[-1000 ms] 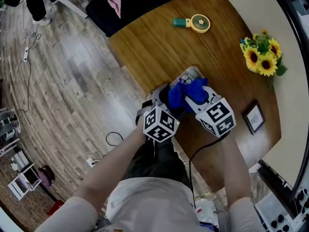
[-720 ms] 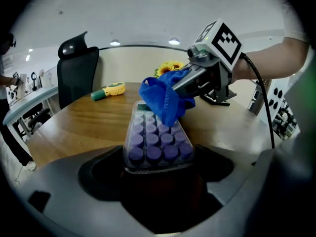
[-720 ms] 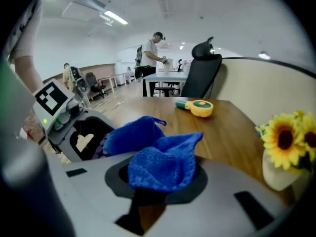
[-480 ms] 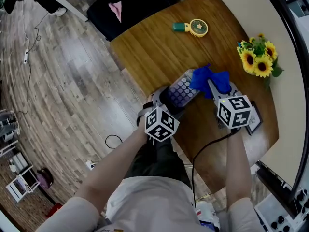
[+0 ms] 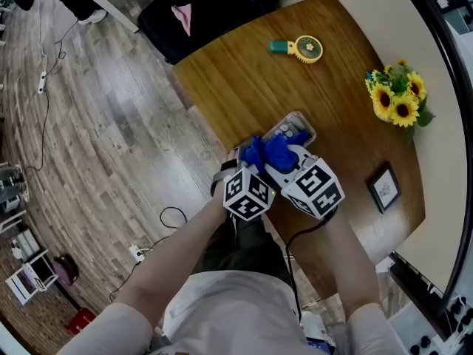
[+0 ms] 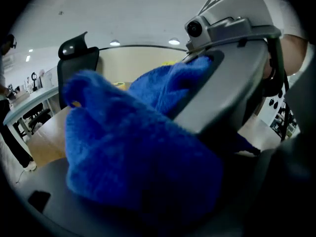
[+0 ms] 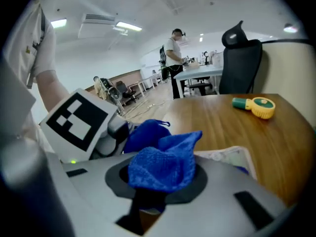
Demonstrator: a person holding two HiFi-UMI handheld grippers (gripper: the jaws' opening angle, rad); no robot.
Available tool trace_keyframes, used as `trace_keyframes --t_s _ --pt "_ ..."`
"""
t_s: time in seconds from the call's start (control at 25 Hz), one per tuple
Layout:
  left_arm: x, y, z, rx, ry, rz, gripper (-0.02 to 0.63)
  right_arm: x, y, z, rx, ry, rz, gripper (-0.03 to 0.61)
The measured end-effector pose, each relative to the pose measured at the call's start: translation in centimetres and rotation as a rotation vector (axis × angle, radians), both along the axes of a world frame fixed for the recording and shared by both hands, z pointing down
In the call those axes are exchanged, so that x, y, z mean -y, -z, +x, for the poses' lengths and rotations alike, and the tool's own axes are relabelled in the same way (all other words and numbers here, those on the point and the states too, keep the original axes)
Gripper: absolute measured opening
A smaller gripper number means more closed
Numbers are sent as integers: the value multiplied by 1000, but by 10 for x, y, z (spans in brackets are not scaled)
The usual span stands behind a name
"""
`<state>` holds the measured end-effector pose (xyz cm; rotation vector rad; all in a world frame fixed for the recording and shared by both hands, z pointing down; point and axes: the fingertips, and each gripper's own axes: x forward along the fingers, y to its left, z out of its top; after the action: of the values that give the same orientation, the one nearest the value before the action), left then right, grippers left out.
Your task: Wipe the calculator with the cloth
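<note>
Left gripper (image 5: 250, 174): own view smothered by cloth (image 6: 133, 152), so grip cannot be told (head view sets it at calculator (image 5: 294, 130) near end). Right gripper (image 7: 157, 184) pinches cloth atop calculator. Open table (image 7: 222, 122) ahead up to fan (image 7: 256, 105); table edge just left.

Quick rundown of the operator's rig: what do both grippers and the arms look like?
The left gripper and right gripper have pale grey moulded bodies, each topped by a white cube printed with black square markers. A black cable trails from the right one. The forearms are bare; the person wears a short-sleeved white shirt.
</note>
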<state>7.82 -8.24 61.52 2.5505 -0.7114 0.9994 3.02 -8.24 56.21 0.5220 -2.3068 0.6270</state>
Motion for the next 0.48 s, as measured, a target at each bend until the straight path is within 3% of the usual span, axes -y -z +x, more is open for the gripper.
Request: trace_keyframes --t_s 0.32,0.48 --pt "1 -2 -2 2 4 4 449 13 -18 5 -6 17 -35 85" --pt "0 -2 -1 1 5 6 449 39 -17 33 -56 -78 27 86"
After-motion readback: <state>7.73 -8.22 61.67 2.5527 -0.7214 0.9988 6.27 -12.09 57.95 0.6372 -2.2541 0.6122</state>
